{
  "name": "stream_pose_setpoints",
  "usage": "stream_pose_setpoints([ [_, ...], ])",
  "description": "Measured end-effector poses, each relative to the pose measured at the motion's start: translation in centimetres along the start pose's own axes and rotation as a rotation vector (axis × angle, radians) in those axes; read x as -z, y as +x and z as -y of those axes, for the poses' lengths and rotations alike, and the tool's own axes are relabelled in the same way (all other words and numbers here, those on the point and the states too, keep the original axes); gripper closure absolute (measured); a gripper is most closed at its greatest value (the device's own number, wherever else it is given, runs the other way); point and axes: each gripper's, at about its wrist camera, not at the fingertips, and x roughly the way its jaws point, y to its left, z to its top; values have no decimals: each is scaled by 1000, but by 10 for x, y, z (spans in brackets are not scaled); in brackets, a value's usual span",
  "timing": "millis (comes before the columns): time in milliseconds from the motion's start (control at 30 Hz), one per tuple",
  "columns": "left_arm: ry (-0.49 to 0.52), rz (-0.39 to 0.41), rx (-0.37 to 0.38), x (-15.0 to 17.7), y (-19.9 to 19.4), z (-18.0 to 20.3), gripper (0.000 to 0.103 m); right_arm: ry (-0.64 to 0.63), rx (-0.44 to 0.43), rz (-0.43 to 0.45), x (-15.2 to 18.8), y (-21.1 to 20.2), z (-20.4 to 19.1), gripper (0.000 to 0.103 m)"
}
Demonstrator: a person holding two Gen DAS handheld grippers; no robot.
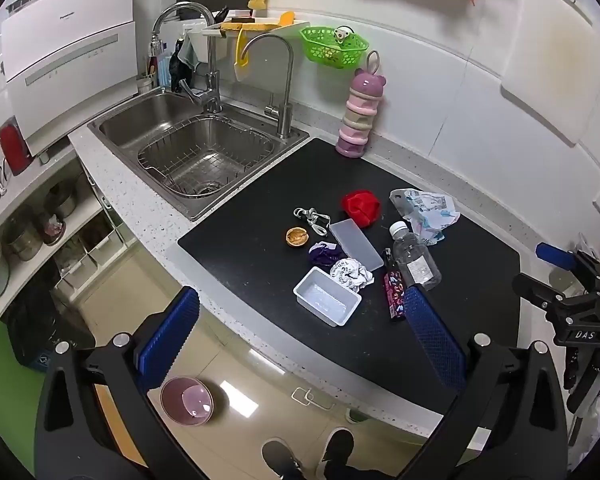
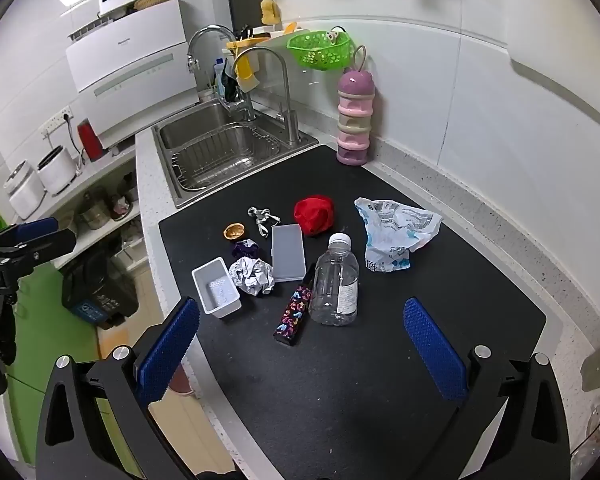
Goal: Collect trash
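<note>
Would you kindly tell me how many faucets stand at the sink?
2: a tall faucet behind the sink, and a slimmer gooseneck faucet at its right corner by the mat.

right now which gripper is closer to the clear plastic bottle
Right. The right gripper hangs open just short of the plastic bottle, which lies ahead between its fingers. The left gripper is open farther left, facing the white tray.
</note>
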Motion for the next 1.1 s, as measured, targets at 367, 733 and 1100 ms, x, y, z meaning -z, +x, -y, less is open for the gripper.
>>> stream_pose_setpoints([
  [367,-4,5,4,0,0,0,3,-1,1,-6,0,-1,-4,5],
  [733,-4,6,5,0,0,0,3,-2,4,-5,-2,-1,-5,5],
  [1100,-5,5,5,-5,-8,2,3,-1,3,-4,-1,-1,-5,5],
])
